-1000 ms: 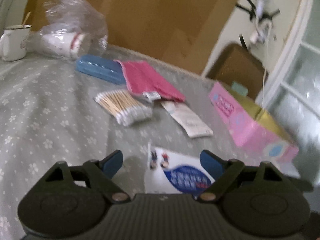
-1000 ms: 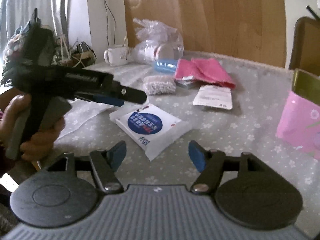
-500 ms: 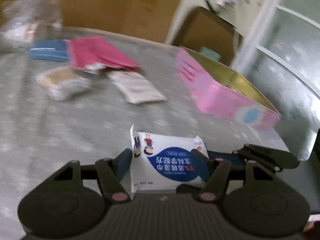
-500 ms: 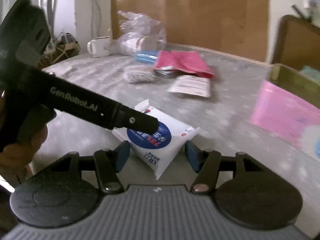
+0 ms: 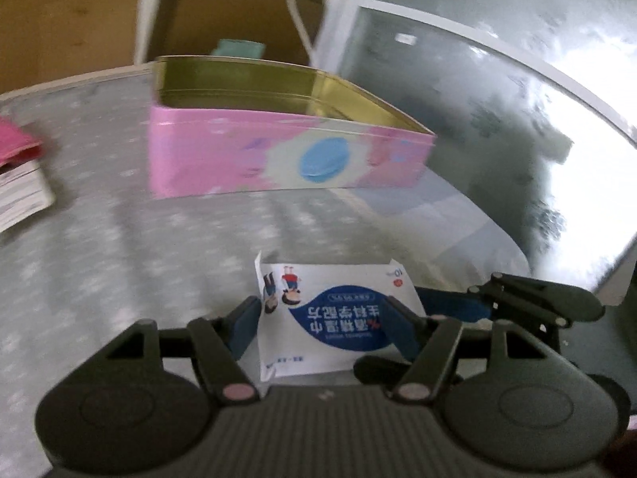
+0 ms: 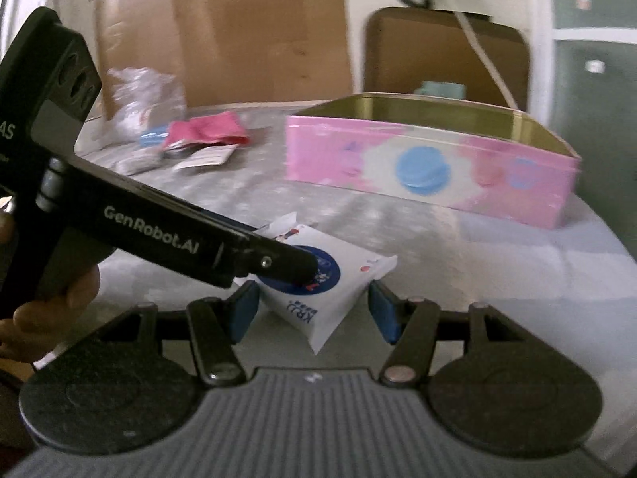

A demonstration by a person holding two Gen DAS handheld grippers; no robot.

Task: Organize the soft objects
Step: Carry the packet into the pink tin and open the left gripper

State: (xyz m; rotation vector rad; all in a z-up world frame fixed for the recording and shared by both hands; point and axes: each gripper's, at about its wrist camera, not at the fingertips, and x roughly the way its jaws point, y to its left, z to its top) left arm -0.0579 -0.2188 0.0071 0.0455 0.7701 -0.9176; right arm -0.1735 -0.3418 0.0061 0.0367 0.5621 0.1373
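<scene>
A white packet with a blue label point(image 5: 338, 310) sits between the blue pads of my left gripper point(image 5: 322, 328), which press on its two sides while the jaws are opening slightly. From the right wrist the same packet point(image 6: 338, 290) hangs just above the grey flowered cloth, with my right gripper point(image 6: 312, 312) shut on its edges. The left gripper's black finger point(image 6: 278, 263) lies across its top. One finger of the right gripper point(image 5: 537, 302) shows beside the packet. An open pink tin with a gold inside point(image 5: 239, 147) point(image 6: 338, 151) stands just beyond.
A pink pouch point(image 6: 207, 131), a white sachet point(image 6: 207, 157), a blue case and a clear plastic bag point(image 6: 143, 95) lie at the table's far left. A chair back point(image 6: 438, 47) stands behind the tin. The table edge point(image 5: 477, 231) runs close on the right, a window beyond.
Both grippers have closed on the packet, lifted it off the cloth and swung it toward the pink tin, which now fills the middle of both views.
</scene>
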